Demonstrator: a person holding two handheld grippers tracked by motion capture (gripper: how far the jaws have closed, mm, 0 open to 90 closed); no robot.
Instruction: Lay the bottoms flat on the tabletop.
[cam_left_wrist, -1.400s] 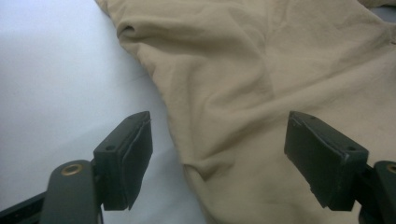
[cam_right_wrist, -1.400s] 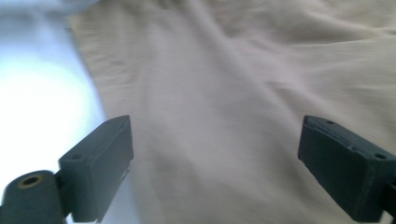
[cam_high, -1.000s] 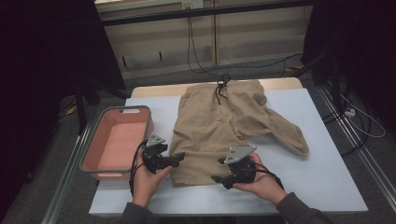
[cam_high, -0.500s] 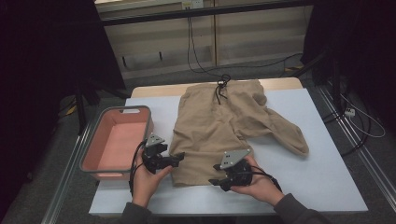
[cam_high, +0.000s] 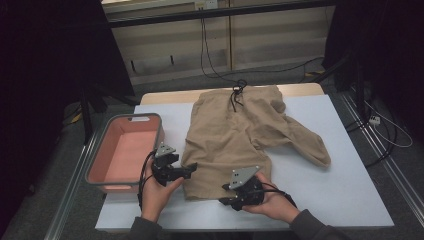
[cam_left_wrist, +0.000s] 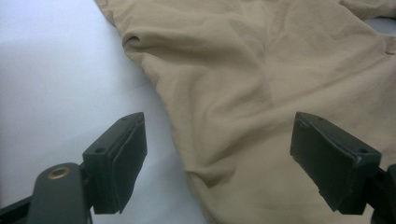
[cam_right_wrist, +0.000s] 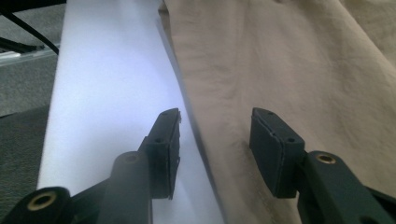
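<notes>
Where the tan shorts (cam_high: 235, 140) lie flat mid-desk, waistband at the far edge and legs running toward me, I see bare desk (cam_high: 345, 190) to their right and along the near edge. My left claw (cam_left_wrist: 219, 154) gapes wide astride the left hem; my right claw (cam_right_wrist: 215, 140) stands open straddling the near hem. A pink bin (cam_high: 125, 150) sits left.

We note tan shorts (cam_high: 235, 140) lying flat on the white surface (cam_high: 345, 190), waistband with dark drawstring (cam_high: 236, 92) at the far edge, one leg splayed out to the right.
</notes>
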